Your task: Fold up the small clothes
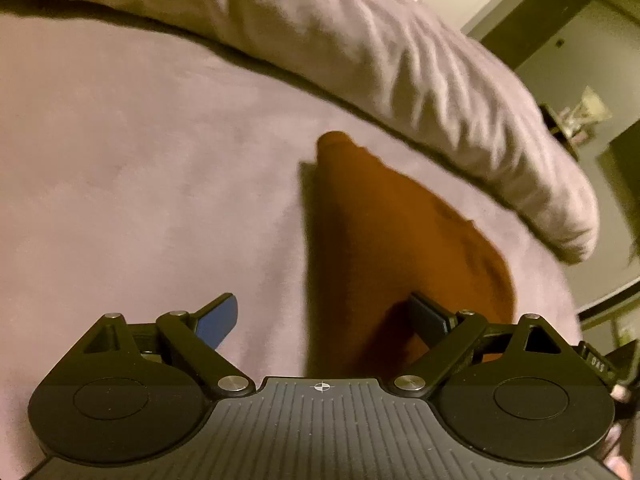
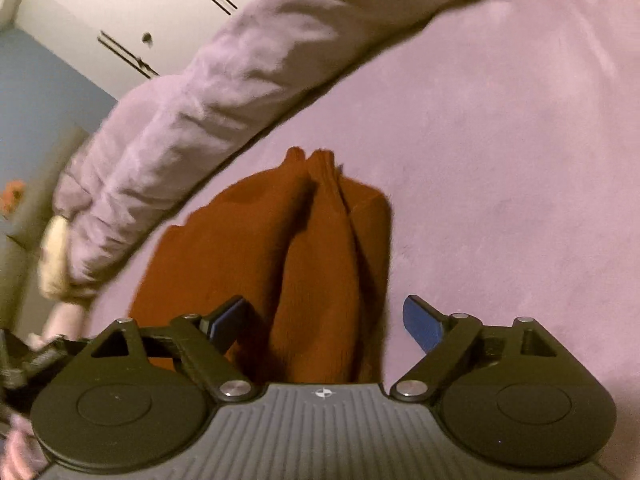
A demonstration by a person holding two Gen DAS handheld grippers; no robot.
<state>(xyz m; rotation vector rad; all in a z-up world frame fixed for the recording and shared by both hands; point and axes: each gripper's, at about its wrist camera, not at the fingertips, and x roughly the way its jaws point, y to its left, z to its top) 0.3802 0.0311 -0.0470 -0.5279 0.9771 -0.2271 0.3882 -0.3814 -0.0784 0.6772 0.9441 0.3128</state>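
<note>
**Rust garment on the bed, both grippers spread and empty**

A rust-brown knitted garment (image 2: pixel 280 248) is seen lying on a mauve cover (image 2: pixel 500 160); in the right wrist view it is bunched into two long ridges that run away from the camera and meet at its far end; flatter cloth is spread to the left of the ridges. A crumpled mauve pillow (image 2: pixel 192 92) is noted just beyond the garment, apart from it. The right gripper (image 2: pixel 328 320) is held above the near end of the garment; its jaws are set wide; the ridges pass between the blue pads, and neither pad is seen pressing on the cloth. The left gripper (image 1: pixel 324 320) is found at the garment's (image 1: pixel 400 240) near edge; its jaws are likewise wide; the right-hand pad is seen over the cloth and the left-hand pad over bare cover (image 1: pixel 140 140); nothing is gripped. Both views are blurred, so whether the pads brush the garment cannot be told.
</note>
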